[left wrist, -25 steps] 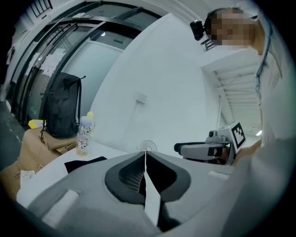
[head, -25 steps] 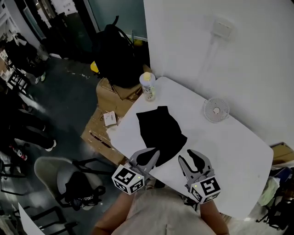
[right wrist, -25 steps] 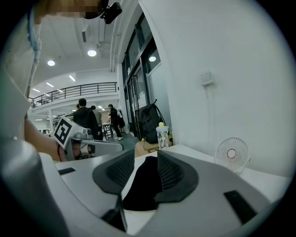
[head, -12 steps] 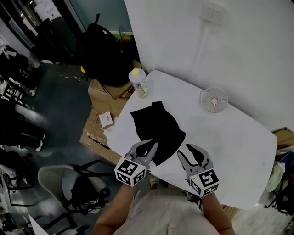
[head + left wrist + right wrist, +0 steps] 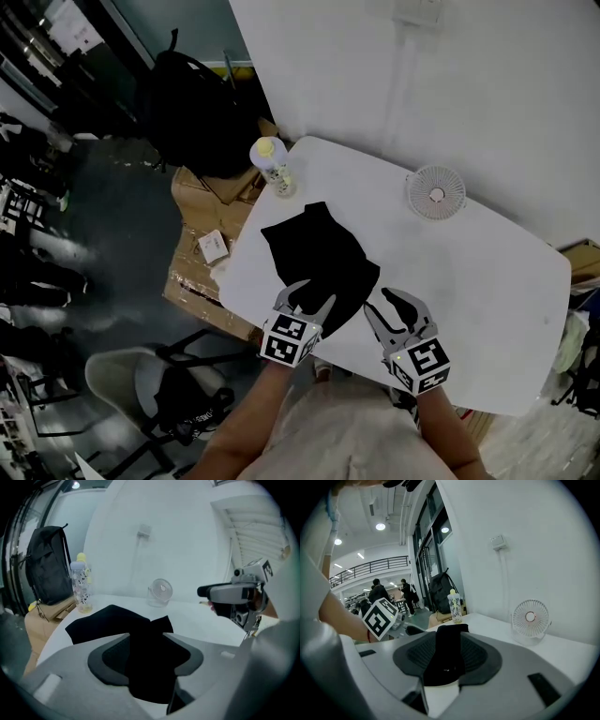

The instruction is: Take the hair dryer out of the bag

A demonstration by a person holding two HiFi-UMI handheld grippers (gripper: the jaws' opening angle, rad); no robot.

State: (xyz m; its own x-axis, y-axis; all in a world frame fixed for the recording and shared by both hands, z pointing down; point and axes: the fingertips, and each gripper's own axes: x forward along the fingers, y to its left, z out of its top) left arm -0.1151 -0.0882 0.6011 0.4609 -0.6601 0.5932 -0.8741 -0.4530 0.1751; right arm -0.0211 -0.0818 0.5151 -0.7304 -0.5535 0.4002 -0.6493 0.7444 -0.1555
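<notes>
Bag (image 5: 314,251) lies between just-opened jaws of left tool (image 5: 312,295); right tool (image 5: 397,304) open beside.

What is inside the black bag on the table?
Only the outside of the black bag shows, lying on the white table. Its dark cloth covers whatever is inside, so nothing in there can be seen.

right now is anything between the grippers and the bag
Nothing visible. The left gripper, jaws just opening, has the bag reaching into its gap, ungripped; the right gripper is open just beside it. Bottle and fan stand farther off.
</notes>
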